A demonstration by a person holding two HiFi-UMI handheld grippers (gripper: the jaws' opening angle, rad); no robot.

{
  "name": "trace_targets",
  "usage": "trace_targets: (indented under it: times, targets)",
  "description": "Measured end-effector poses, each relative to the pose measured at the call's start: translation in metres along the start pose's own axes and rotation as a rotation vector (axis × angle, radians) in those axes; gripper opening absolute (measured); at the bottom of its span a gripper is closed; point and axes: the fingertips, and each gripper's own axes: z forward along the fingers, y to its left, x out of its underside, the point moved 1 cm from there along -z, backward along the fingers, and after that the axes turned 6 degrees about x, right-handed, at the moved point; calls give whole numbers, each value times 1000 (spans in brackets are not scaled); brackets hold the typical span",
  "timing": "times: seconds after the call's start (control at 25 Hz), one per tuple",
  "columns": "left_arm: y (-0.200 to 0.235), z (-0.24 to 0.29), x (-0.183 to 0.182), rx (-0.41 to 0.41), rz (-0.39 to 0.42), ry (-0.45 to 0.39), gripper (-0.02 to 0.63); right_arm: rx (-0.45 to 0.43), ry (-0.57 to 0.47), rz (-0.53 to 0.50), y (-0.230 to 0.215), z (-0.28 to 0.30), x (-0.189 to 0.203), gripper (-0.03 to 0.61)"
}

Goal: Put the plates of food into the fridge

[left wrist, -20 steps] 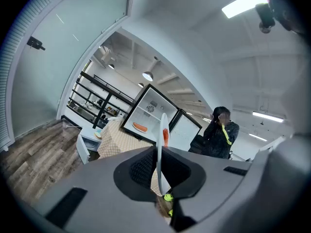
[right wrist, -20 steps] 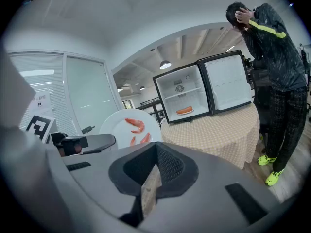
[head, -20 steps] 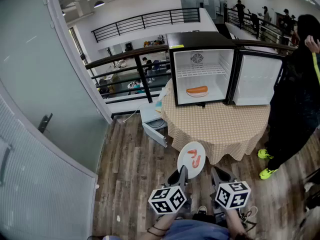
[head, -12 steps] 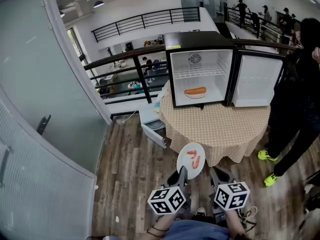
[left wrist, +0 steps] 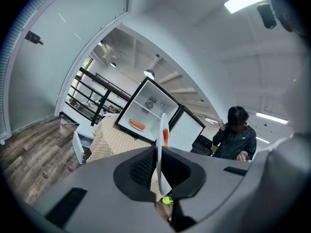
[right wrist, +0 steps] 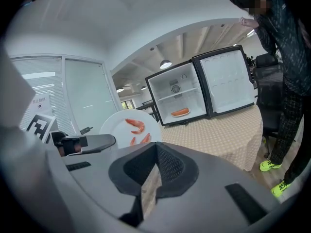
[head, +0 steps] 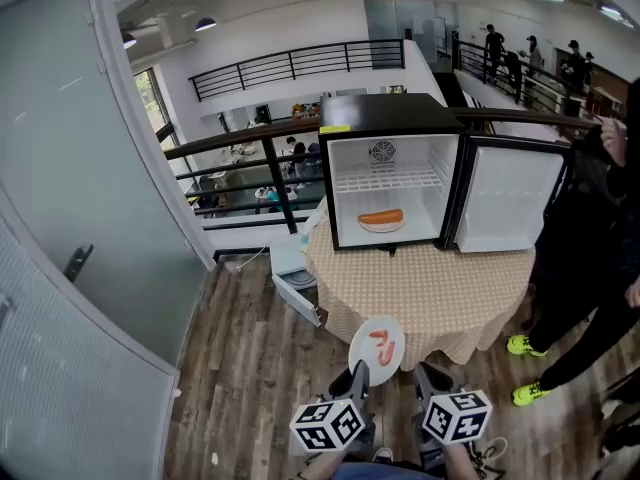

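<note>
1. Left tongs (head: 360,376) clamp the rim of the white plate (head: 377,348) of shrimp (head: 384,346); the plate sticks out ahead of them.
2. Right tongs (head: 428,373) are closed with nothing between them, just right of that plate.
3. Fridge (head: 392,118) is well ahead of both tongs on the checked table (head: 430,288), with its door (head: 505,203) swung open to the right.
4. Sausage plate (head: 380,220) sits on the fridge floor, under the wire shelf (head: 390,180).
5. Person (head: 580,238) stands right of the table.

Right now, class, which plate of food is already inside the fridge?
The sausage plate, on the fridge's floor; the shrimp plate is clamped in the left gripper, outside it.
</note>
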Motion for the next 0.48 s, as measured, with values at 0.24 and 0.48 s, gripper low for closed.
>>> trace_targets:
  times: [0.24, 0.48]
  targets:
    - [-4, 14, 12, -14, -12, 24, 29, -14, 48, 22, -19, 10, 8, 15]
    - [9, 28, 2, -42, -16, 23, 29, -33, 67, 45, -24, 35, 3, 15]
